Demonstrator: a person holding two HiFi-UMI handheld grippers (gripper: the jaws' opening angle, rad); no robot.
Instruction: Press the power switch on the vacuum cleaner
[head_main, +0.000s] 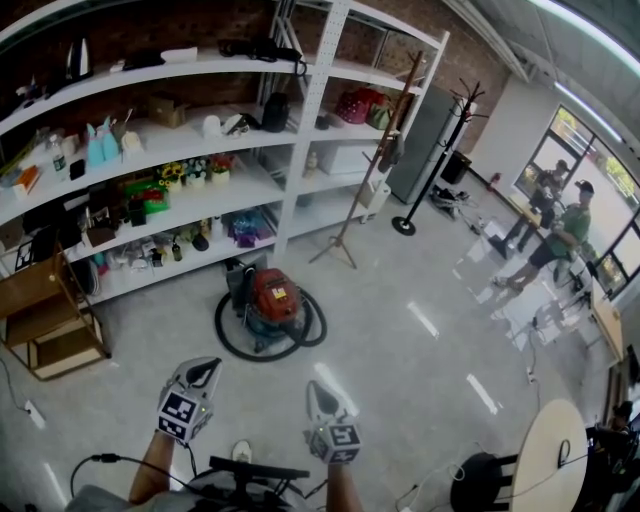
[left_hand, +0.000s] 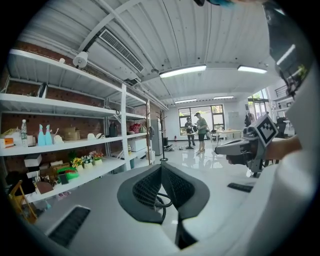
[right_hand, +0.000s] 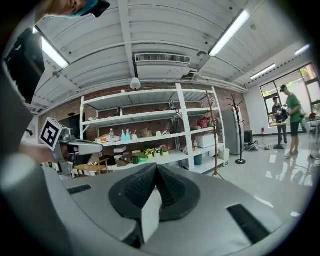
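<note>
The vacuum cleaner (head_main: 272, 303) stands on the floor in front of the shelves in the head view. It has a red top on a dark body, and its black hose (head_main: 235, 345) lies coiled around it. Its power switch is too small to make out. My left gripper (head_main: 205, 373) and right gripper (head_main: 318, 393) hover side by side near the bottom of the view, well short of the vacuum and pointing toward it. Both are shut with nothing held. In the left gripper view the left gripper (left_hand: 161, 168) has its tips touching. The right gripper (right_hand: 156, 167) looks the same in its own view.
White shelving (head_main: 290, 150) full of small items runs along the brick wall behind the vacuum. A wooden rack (head_main: 50, 325) stands at left, and coat stands (head_main: 345, 215) at right of the shelves. Two people (head_main: 560, 230) stand far right. A round table (head_main: 550, 450) and a black chair (head_main: 488, 480) sit near right.
</note>
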